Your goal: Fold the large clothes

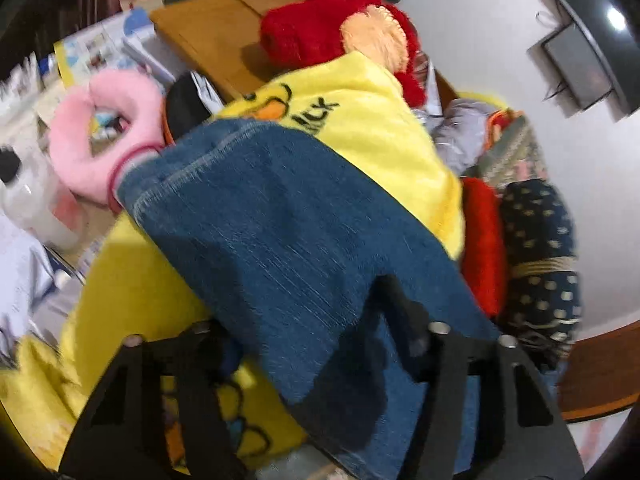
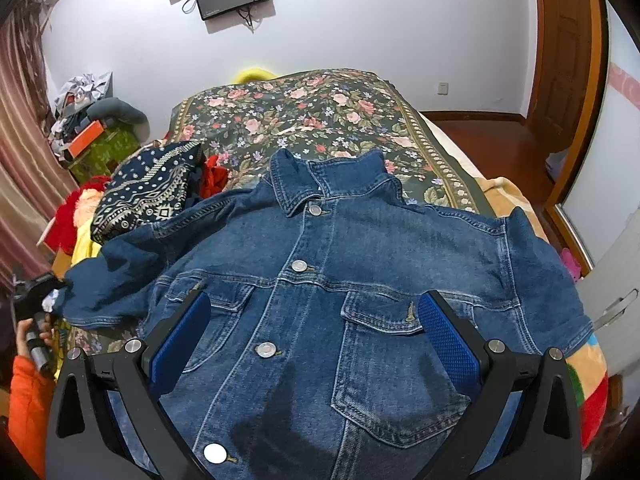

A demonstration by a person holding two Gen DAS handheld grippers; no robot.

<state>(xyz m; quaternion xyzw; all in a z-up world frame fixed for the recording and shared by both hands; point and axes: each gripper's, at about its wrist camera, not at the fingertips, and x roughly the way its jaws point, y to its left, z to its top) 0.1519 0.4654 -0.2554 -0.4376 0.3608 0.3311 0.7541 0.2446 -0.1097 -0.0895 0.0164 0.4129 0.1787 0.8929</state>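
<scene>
Right wrist: denim jacket [image 2: 332, 280] flat, unfolded under my wide right tongs [image 2: 316, 320]; left tongs [image 1: 316, 356] gripping sleeve [image 1: 256, 216], first fold pending

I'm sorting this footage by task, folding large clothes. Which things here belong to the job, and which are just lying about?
Job:
denim jacket, spread on the bed
its sleeve, between the left gripper fingers
right gripper, open over the jacket

Lying about:
yellow duck blanket
red plush
pink pillow
patterned navy cloth
</scene>
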